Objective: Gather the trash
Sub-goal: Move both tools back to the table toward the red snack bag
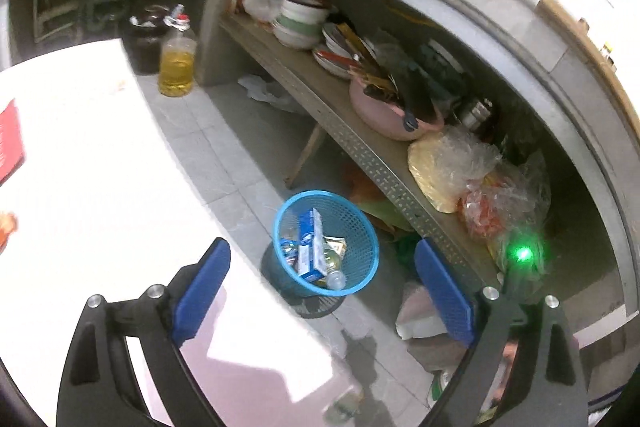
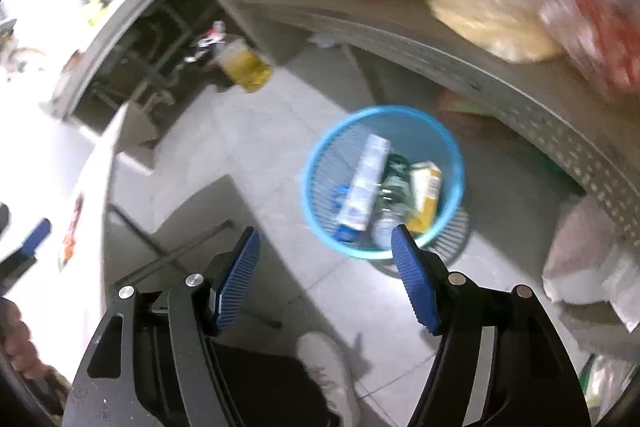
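Both tools, left tool [image 1: 320, 287] and right tool [image 2: 326, 275], are held spread apart and empty above the blue basket [image 2: 316, 163] on the floor, where cartons and a bottle [image 1: 335, 278] are gathered, apparently as collected trash.

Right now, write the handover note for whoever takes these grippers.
Left gripper: open, holds nothing, hanging past the white table's edge.
Right gripper: open, holds nothing, above the floor near the bin.
Blue bin: on the tiled floor under the metal shelf.
Done: the bin already holds a blue-white carton, a yellow carton and a clear bottle.
Left: a red item and an orange one lie on the table; check whether they are trash, then bin them.
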Demonstrator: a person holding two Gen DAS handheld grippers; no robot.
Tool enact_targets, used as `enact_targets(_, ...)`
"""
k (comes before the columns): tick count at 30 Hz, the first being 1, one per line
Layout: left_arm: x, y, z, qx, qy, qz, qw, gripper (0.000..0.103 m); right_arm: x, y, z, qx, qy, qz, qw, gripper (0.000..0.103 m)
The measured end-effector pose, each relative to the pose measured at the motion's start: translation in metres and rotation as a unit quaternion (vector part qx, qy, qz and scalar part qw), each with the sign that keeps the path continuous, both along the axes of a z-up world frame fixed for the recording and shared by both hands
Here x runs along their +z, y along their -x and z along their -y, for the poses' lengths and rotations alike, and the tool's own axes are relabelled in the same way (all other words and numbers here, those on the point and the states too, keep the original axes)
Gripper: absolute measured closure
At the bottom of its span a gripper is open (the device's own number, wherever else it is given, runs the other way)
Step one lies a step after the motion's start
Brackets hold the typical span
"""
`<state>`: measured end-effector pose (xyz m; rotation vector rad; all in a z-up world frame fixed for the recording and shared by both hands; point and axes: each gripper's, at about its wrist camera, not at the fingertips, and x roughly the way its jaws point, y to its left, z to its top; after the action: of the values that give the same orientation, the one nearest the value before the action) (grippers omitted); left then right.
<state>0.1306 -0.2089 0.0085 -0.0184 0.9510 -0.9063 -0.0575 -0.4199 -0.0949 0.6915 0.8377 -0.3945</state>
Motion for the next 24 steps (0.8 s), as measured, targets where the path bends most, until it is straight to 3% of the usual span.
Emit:
enact_targets(5, 0.004, 0.003, -0.082, 0.065, 0.018, 0.022, 0.9974, 0.008, 0.037, -0.023, -0.030, 0.061, 0.010, 0.029, 0.998, 0.037)
enact_targets(10, 0.000, -0.007, -0.160, 0.150, 0.012, 0.035, 0.9880, 0.008, 0.057, -0.065, -0.072, 0.142, 0.019, 0.028, 0.989, 0.035)
enact_targets(19, -0.006, -0.044, -0.272, 0.276, 0.005, 0.028, 0.9608, 0.008, 0.079, -0.124, -0.157, 0.269, 0.028, 0.041, 0.962, 0.035)
enact_targets(24, -0.013, -0.098, -0.320, 0.334, -0.006, -0.011, 0.9424, 0.024, 0.080, -0.146, -0.191, 0.318, 0.034, 0.034, 0.947, 0.035)
